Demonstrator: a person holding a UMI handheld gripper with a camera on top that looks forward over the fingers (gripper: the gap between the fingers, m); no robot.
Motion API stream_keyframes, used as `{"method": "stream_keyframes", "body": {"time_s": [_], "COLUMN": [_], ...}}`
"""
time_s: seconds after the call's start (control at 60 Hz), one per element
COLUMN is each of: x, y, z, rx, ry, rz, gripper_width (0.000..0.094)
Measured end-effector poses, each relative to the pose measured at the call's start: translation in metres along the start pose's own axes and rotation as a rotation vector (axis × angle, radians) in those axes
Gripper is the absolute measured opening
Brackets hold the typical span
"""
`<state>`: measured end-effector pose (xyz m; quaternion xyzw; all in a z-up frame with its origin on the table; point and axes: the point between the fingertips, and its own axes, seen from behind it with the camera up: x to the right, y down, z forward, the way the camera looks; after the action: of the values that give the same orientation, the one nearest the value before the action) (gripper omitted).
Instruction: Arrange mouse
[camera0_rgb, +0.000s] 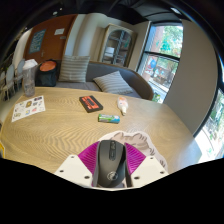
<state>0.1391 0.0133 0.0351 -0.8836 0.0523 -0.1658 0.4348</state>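
Claw (112, 172) is clamping the black-and-grey computer mouse (111, 160), bottom centre | hovering over the round wooden surface (70, 130) | advice: be lowering level, releasing only once resting.

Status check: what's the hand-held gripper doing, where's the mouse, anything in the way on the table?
Hand-held gripper shut on mouse, pads against both its sides. Table just ahead bare. Farther off: black-and-red box, small packet, white bottle, paper.

Matt black plastic mouse (111, 162), smooth wooden table (70, 125)
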Motion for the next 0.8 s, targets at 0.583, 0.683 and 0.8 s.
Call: {"method": "stream_keyframes", "body": {"time_s": [0.583, 0.683, 0.8], "x": [0.09, 0.084, 0.062], "y": [0.047, 0.032, 0.024], "z": [0.031, 0.002, -0.047], "rx": [-0.061, -0.003, 0.035], "ry": [0.109, 0.118, 0.122], "rz": [0.207, 0.243, 0.271], "gripper_width": [0.0852, 0.0863, 0.086]}}
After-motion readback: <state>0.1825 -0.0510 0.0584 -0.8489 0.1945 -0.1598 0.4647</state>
